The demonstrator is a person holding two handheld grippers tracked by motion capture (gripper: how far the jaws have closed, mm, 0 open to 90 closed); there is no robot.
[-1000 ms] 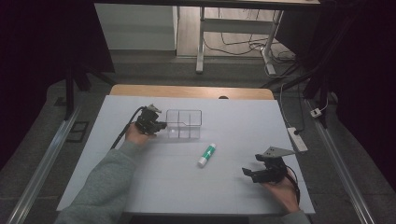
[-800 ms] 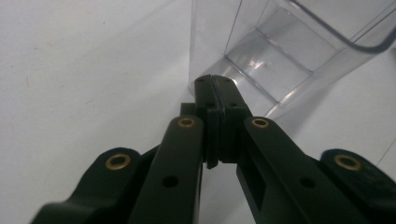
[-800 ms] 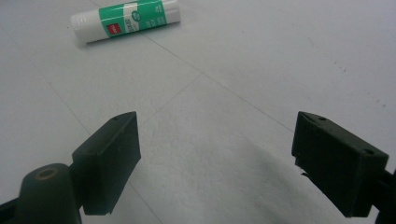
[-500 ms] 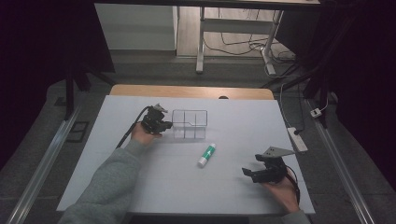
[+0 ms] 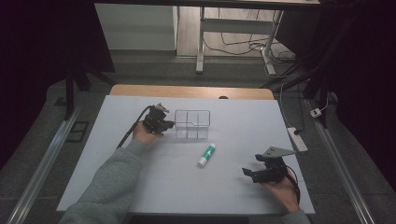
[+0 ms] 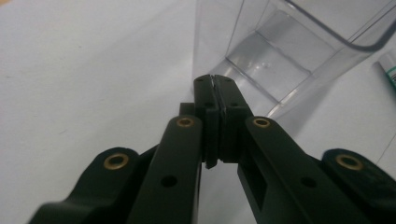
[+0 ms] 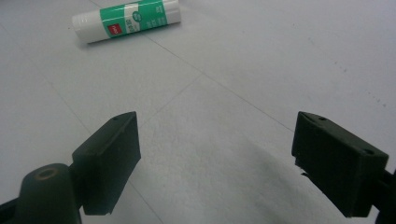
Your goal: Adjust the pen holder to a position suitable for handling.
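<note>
Your left tongs (image 6: pixel 215 88), pressed together against the clear organizer (image 5: pixel 192 124), could shove it; right tongs (image 7: pixel 215 163) spread, empty.

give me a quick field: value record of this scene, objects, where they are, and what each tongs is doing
surface: white table top
clear organizer: upright, far centre of the table, divided into compartments that look empty
glue stick: green and white, lying on its side nearer the person than the organizer, apart from it
left tongs: jaws pressed together, tips at the organizer's left wall; whether they pinch the wall cannot be told
right tongs: jaws wide apart, holding nothing, aimed toward the glue stick
right hand: at the near right of the table
</note>
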